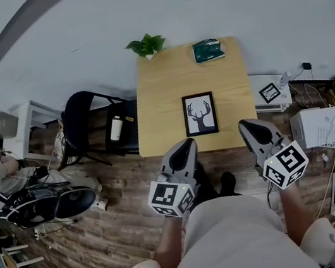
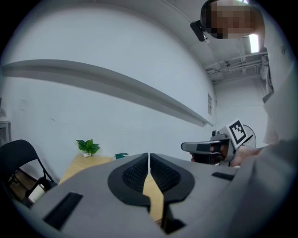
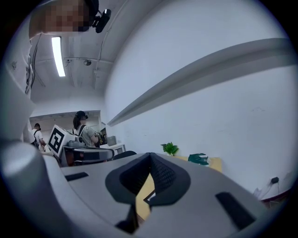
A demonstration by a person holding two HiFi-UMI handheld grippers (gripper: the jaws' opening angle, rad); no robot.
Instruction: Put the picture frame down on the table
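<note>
The picture frame point(image 1: 200, 114), black-edged with a deer-head print, lies flat near the front edge of the wooden table point(image 1: 159, 86). My left gripper point(image 1: 186, 143) hovers just off that front edge, left of the frame, with its jaws shut and nothing between them. My right gripper point(image 1: 245, 125) hangs at the table's front right corner, also shut and empty. In the left gripper view the pads point(image 2: 135, 173) meet over bare table wood. In the right gripper view a corner of the frame point(image 3: 151, 197) shows below the closed pads.
A potted plant point(image 1: 147, 45) and a green packet point(image 1: 208, 50) sit at the table's far edge. A black chair point(image 1: 88, 121) with a bottle point(image 1: 116, 128) stands left of the table. White boxes point(image 1: 315, 126) and cables lie on the floor to the right.
</note>
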